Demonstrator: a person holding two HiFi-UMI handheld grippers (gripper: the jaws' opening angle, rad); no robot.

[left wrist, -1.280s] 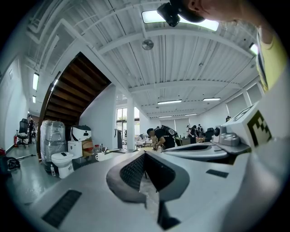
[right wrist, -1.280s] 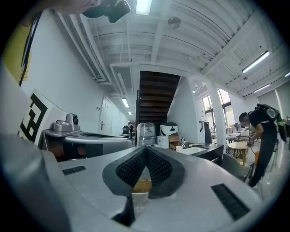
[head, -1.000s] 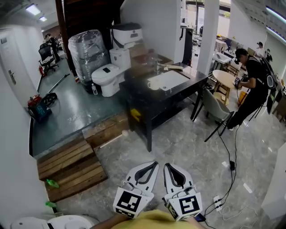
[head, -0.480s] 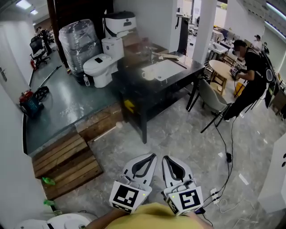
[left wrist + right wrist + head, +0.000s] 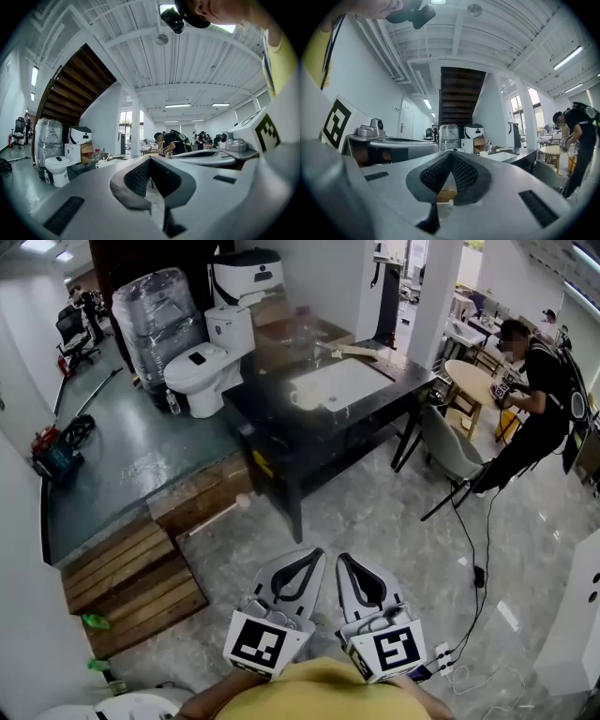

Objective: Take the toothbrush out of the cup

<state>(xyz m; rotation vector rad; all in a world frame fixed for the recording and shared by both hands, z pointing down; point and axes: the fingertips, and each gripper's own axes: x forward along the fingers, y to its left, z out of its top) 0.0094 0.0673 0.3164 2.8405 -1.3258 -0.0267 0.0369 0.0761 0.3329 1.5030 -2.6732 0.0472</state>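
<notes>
Both claws are pressed together and empty: left gripper (image 5: 317,555) and right gripper (image 5: 343,559) sit side by side, pointing towards the black table (image 5: 265,418). The cup (image 5: 302,398) stands there beside the sink (image 5: 342,385), well apart from them. The toothbrush is too small to make out.
</notes>
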